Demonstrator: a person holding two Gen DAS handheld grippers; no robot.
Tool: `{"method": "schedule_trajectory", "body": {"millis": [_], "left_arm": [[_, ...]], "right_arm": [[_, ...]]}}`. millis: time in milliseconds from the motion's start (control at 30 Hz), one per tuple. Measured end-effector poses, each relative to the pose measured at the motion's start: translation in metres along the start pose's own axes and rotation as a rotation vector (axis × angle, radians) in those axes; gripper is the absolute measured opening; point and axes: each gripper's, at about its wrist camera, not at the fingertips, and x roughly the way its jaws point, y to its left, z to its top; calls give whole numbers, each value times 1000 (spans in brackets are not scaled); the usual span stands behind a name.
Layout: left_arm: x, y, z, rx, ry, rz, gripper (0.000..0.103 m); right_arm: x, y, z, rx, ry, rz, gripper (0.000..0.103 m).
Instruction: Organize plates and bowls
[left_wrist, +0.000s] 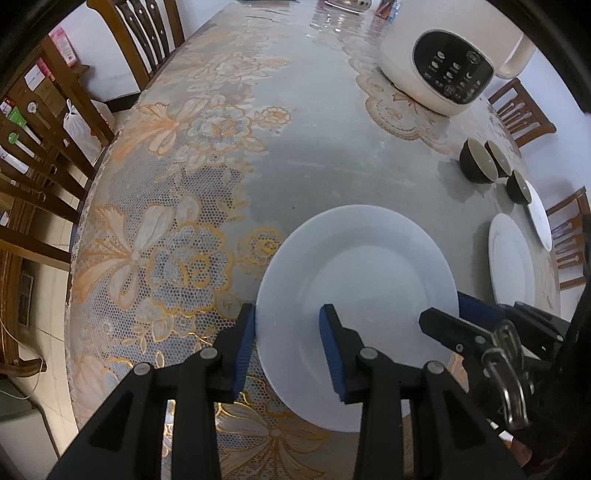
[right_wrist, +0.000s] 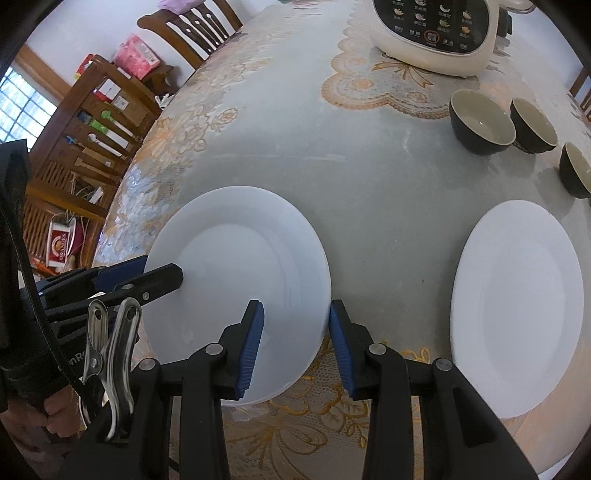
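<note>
Left wrist view: left gripper (left_wrist: 288, 347) open wide, jaws on either side of the left rim of a white plate (left_wrist: 369, 266) lying flat on the lace-covered table (left_wrist: 303, 140). Right gripper (left_wrist: 443, 314) at the far rim. Three dark bowls (left_wrist: 476, 162) near a rice cooker (left_wrist: 436, 62). Right wrist view: right gripper (right_wrist: 295, 332) open too, around the right rim of the same plate (right_wrist: 236, 251). Maybe touching, hard to tell. Second plate (right_wrist: 517, 306) well apart on the right.

A red-and-white box (right_wrist: 61, 242) low on the wooden shelf (right_wrist: 79, 147) reads "ORANGES". The rice cooker (right_wrist: 436, 33) carries a dark control panel (right_wrist: 430, 22) with small white characters, too tiny to read. Nothing else reads clearly.
</note>
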Motion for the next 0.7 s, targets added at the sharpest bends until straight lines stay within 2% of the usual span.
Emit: {"method": "schedule_trajectory", "body": {"millis": [700], "left_arm": [[1, -1, 1, 54, -11, -2, 39]], "right_arm": [[-2, 3, -2, 45, -21, -28, 41]]}}
